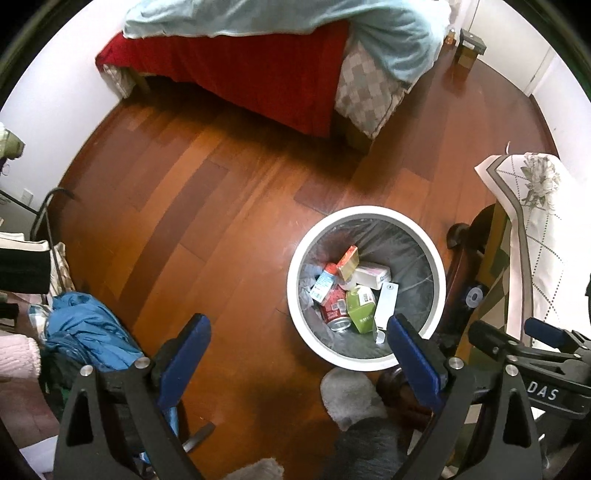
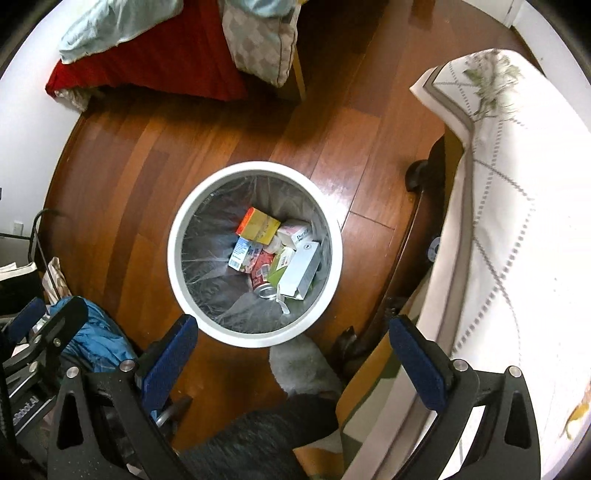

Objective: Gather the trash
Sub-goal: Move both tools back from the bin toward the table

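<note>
A round white bin [image 1: 295, 258] [image 2: 177, 236] with a clear liner stands on the wooden floor. Inside lie several pieces of trash: an orange-yellow box [image 1: 349, 262] [image 2: 258, 225], a blue-white carton [image 1: 323, 282] [image 2: 242, 256], a red can [image 1: 334, 308] [image 2: 260, 273], a green carton [image 1: 362, 310] and a long white box [image 2: 299, 273] [image 1: 384, 302]. My left gripper [image 1: 299, 339] hangs above the floor at the bin's near-left side, open and empty. Over the bin's near rim, my right gripper [image 2: 293, 338] is open and empty too.
A bed with a red sheet [image 1: 251, 70] and pale blue blanket [image 1: 280, 18] stands at the far side. A table with a white patterned cloth [image 2: 509, 221] is on the right. Blue clothing [image 1: 85, 328] lies at the left. A person's slippered foot [image 2: 303, 365] is beside the bin.
</note>
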Motion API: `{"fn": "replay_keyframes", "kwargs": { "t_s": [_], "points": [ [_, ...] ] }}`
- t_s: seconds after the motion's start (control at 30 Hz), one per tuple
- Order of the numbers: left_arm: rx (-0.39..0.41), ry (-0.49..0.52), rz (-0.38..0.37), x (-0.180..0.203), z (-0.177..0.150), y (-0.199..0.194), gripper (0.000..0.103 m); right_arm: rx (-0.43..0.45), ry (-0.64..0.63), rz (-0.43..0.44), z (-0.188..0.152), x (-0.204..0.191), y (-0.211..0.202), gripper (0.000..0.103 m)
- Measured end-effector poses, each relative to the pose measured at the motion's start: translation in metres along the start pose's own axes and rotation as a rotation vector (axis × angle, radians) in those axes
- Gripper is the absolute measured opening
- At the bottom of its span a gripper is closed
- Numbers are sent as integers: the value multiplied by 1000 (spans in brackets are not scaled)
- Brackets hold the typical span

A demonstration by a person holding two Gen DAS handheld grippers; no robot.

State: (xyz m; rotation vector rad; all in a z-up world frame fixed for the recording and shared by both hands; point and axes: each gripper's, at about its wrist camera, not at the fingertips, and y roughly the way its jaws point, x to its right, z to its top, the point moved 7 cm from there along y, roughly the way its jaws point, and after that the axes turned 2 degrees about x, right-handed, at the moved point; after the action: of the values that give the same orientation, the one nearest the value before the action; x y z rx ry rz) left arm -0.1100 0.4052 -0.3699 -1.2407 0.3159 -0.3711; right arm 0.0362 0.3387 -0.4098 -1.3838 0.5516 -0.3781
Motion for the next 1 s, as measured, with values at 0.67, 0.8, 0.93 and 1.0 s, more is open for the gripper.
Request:
{"fn": "replay_keyframes", "kwargs": {
  "t_s": [0.67,0.8,0.93,1.0],
  "points": [
    [236,35,108,6,-44,-133,97,337,81,127,-68,24,-163,103],
    [281,30,73,50,-56,-156,97,408,173,185,-92,79,-205,103],
    [259,84,-19,132,-72,-151,97,436,260,121,-114,175,-228,103],
    [222,143,-42,185,-80,-136,97,433,303,59,-118,226,-228,103]
  ]
}}
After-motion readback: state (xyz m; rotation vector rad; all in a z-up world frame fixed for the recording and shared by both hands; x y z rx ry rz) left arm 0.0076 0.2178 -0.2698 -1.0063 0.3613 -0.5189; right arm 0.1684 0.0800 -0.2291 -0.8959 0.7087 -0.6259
